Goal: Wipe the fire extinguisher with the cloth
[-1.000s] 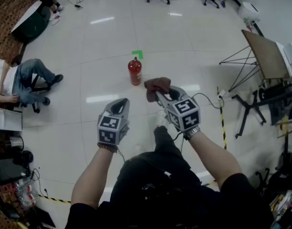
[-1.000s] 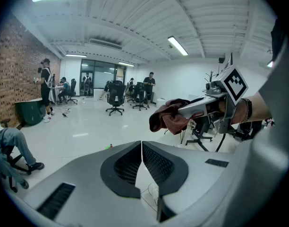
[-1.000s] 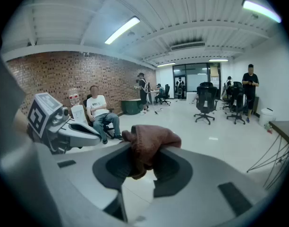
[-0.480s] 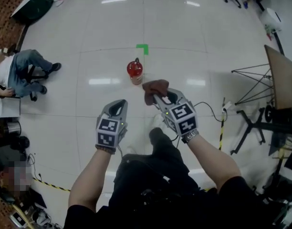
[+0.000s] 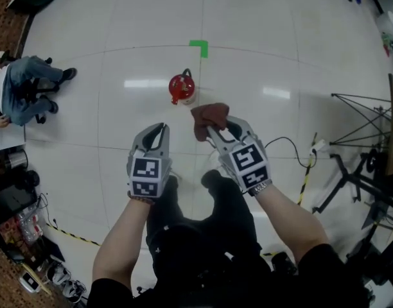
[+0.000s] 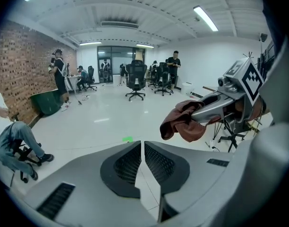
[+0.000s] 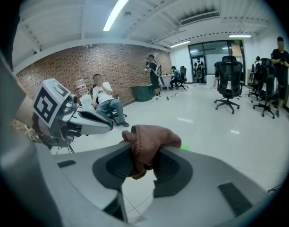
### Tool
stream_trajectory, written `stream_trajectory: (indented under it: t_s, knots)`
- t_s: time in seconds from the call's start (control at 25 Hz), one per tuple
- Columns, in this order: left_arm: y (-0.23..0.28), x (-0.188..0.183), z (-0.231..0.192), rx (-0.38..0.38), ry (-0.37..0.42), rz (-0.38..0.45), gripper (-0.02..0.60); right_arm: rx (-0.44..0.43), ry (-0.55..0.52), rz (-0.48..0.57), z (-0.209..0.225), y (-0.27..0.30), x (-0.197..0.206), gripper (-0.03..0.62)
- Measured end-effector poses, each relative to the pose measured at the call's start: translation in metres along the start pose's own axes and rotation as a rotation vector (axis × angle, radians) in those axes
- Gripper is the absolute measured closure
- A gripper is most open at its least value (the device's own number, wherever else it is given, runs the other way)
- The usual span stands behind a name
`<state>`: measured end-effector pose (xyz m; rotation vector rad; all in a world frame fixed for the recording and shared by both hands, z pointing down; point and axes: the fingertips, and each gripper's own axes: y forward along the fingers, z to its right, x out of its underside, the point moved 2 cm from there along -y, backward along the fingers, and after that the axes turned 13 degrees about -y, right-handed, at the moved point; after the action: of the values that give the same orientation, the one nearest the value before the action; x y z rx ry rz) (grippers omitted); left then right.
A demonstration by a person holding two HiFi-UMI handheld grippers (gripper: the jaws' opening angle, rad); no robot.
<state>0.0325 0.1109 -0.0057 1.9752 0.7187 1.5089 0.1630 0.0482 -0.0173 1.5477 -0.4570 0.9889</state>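
Standing on the glossy white floor (image 5: 280, 56), the red fire extinguisher (image 5: 182, 88) is seen from almost overhead, ahead of both grippers and touched by neither. A green tape mark (image 5: 198, 46) lies on the floor just beyond it.

Nearest to it is the brown cloth (image 5: 208, 117), bunched into a loose wad and pinched at the tips of the right gripper (image 5: 223, 126). That gripper's own view shows its jaws closed on the fabric, with folds spilling over the top and hanging down between them. The cloth sits near the extinguisher in the head view but apart from it.

The left gripper (image 5: 159, 128) is held alongside, a little to the left and level with the right one. Its jaws are pressed together with nothing between them (only a thin slit shows in its own view).

Farther out, a seated person (image 5: 23, 92) in jeans is at the left edge, a black cable (image 5: 286, 143) and a strip of yellow-and-black tape (image 5: 305, 178) run across the floor at the right, and a folding metal stand (image 5: 363, 117) is beyond them.
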Motion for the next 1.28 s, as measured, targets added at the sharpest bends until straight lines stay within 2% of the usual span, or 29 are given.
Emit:
stream_trajectory:
  t_s: [0.24,0.4,0.52,0.8,0.92,1.12,1.28]
  knots:
    - [0.094,0.030,-0.044,0.024,-0.012,-0.009,0.497,0.020,-0.028,0.036,0.019,0.077,0.045,0.474]
    - [0.155,0.064,-0.073,0.038,0.029,-0.003,0.497,0.000,-0.045,0.108,0.020,0.132,0.072,0.474]
    - [0.186,0.090,-0.091,0.064,0.016,0.028,0.497,-0.023,-0.096,0.148,0.016,0.169,0.082,0.474]
    - [0.214,0.116,-0.133,0.110,-0.028,0.215,0.497,-0.096,-0.250,0.218,-0.006,0.233,0.091,0.476]
    - [0.219,0.121,-0.152,0.107,-0.042,0.295,0.497,-0.118,-0.300,0.237,-0.013,0.251,0.102,0.477]
    - [0.229,0.126,-0.171,0.082,-0.012,0.381,0.497,-0.106,-0.376,0.251,-0.016,0.267,0.116,0.479]
    - [0.229,0.123,-0.171,0.093,0.014,0.416,0.497,-0.073,-0.384,0.242,-0.013,0.273,0.121,0.480]
